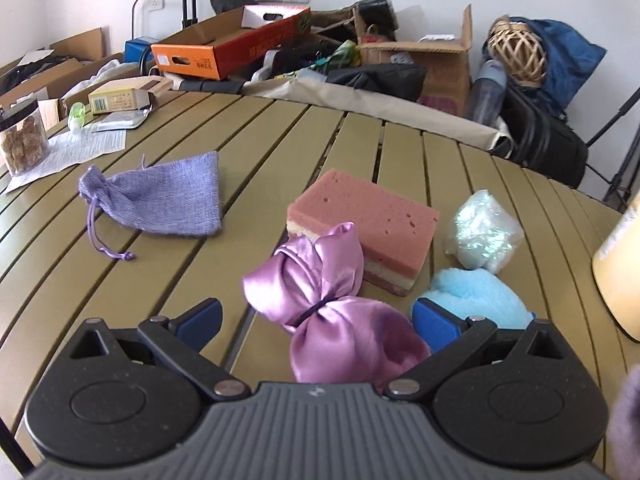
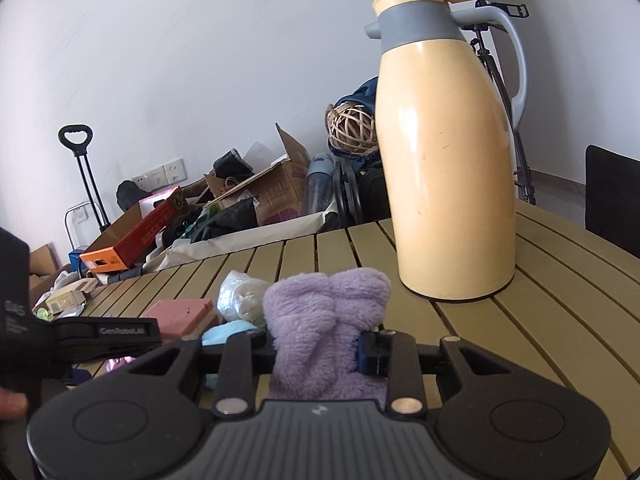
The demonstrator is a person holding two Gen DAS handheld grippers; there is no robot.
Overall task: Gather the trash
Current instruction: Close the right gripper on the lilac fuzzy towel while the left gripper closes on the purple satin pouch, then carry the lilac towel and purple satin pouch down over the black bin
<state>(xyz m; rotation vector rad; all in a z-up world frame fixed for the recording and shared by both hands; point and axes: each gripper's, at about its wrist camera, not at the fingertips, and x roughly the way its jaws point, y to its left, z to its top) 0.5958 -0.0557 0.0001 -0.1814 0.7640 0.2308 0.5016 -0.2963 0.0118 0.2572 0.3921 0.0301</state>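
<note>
The right hand-held gripper (image 2: 320,350) was closed tight on a fluffy purple cloth (image 2: 328,312), which stood up between its pads in a bunched column, above the surface (image 2: 540,320). The long axis of this cloth ran roughly upright, the loose top pointing up and away from the camera, the lower end hanging under the jaws. Just behind it to the right stood a tall yellow jug (image 2: 448,160).

The left hand-held gripper (image 1: 318,318) was wide open and held nothing. A shiny pink pouch (image 1: 328,316) lay on the surface between its pads, not pressed by them. The pouch was tied in the middle, and its long axis ran from near right to far left across the jaw line, at a slant. Beyond it lay a pink sponge (image 1: 368,220), to the right a blue fluffy cloth (image 1: 476,296) and a clear crumpled wrapper (image 1: 484,232), and far to the left a purple drawstring bag (image 1: 160,200).

The step in hand seemed to be taking the pouch. To do it well, I think the left pads should close across the narrow tied waist, and the right grip should remain firm, so the soft cloth does not slip out.
</note>
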